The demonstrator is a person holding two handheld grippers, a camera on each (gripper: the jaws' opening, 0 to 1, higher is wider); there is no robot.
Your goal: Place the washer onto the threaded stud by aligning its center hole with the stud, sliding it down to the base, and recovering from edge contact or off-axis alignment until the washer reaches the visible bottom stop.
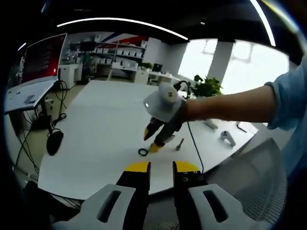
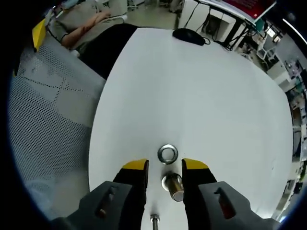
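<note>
The washer (image 2: 168, 154) is seen flat on the white worktop (image 2: 192, 86), just ahead of the right tongs (image 2: 165, 165), parted and empty; the left tongs (image 1: 161, 166) are likewise held apart.

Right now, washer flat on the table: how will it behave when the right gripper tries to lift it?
The washer looks like a thin metal ring lying flat on the smooth white table, so it will probably skid when nudged. Its low edge likely gives the jaws little purchase. Stiff and light, probably.

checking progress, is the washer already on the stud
No: in the right gripper view the washer lies flat on the white table, just beyond the right gripper, with nothing through its hole.
</note>
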